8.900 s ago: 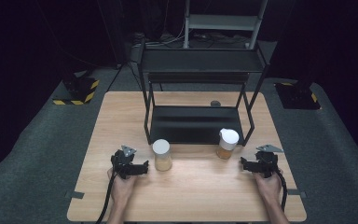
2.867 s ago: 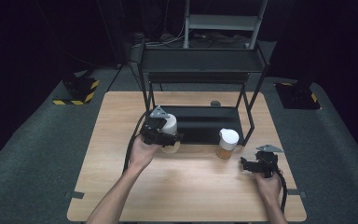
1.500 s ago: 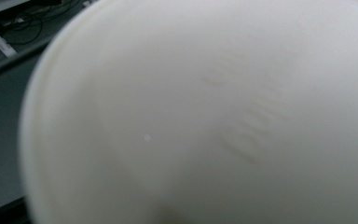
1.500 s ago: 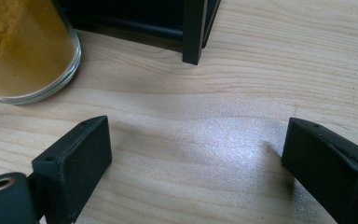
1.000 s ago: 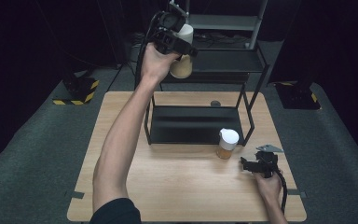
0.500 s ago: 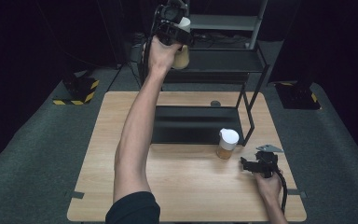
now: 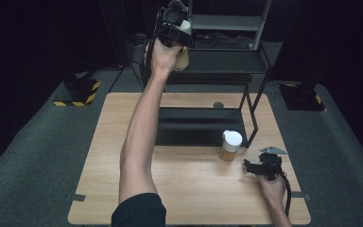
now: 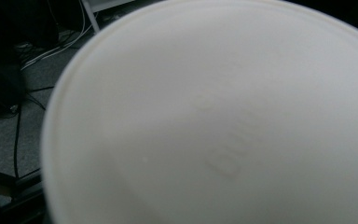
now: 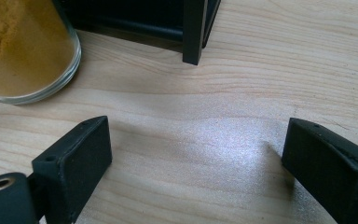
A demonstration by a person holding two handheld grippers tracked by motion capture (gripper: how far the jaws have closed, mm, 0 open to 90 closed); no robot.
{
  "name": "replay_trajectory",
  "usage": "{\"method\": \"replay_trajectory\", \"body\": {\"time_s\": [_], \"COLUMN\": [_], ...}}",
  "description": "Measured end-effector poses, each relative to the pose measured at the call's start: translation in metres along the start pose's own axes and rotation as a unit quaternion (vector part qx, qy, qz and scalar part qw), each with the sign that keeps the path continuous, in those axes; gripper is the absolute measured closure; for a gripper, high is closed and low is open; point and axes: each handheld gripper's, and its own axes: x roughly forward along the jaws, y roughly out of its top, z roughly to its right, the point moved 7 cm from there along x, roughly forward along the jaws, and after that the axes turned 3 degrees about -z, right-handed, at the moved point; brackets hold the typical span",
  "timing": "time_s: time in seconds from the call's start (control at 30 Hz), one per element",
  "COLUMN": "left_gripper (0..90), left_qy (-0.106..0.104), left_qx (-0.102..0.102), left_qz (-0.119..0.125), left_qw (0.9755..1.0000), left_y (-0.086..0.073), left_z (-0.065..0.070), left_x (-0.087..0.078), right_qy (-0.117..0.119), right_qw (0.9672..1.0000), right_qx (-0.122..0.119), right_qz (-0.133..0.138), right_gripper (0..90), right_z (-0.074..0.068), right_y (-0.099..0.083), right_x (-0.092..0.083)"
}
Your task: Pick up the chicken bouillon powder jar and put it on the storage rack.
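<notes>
Jar (image 7: 182,52) clamped in left hand-held gripper (image 7: 174,26), probably over rack (image 7: 227,61) | right hand-held gripper (image 9: 196,168) agape, empty

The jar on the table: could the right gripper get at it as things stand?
Probably yes. The right gripper rests open on the table, with bare wood between it and the jar. The rack leg stands beside that path, not across it. The left gripper is busy with the other jar, up at the rack.
</notes>
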Motion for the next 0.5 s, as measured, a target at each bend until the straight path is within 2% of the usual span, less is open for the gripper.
{"method": "replay_trajectory", "body": {"time_s": [0.1, 0.2, 0.5], "left_gripper": [34.1, 34.1, 33.2], "left_qy": [-0.006, -0.004, -0.005], "left_qx": [-0.007, -0.001, 0.001], "left_qz": [0.008, 0.009, 0.007], "left_qw": [0.9999, 1.0000, 1.0000], "left_y": [-0.0044, -0.0056, -0.0066], "left_z": [-0.0031, -0.0018, -0.0026], "left_x": [-0.0009, -0.0018, -0.0018], "right_qy": [0.000, 0.000, 0.000], "right_qw": [1.0000, 1.0000, 1.0000], "right_qx": [0.000, 0.000, 0.000], "right_qz": [0.000, 0.000, 0.000], "right_gripper": [7.4, 7.4, 7.4], "right_z": [0.0000, 0.0000, 0.0000], "right_y": [0.0000, 0.0000, 0.0000], "right_x": [0.0000, 0.0000, 0.0000]}}
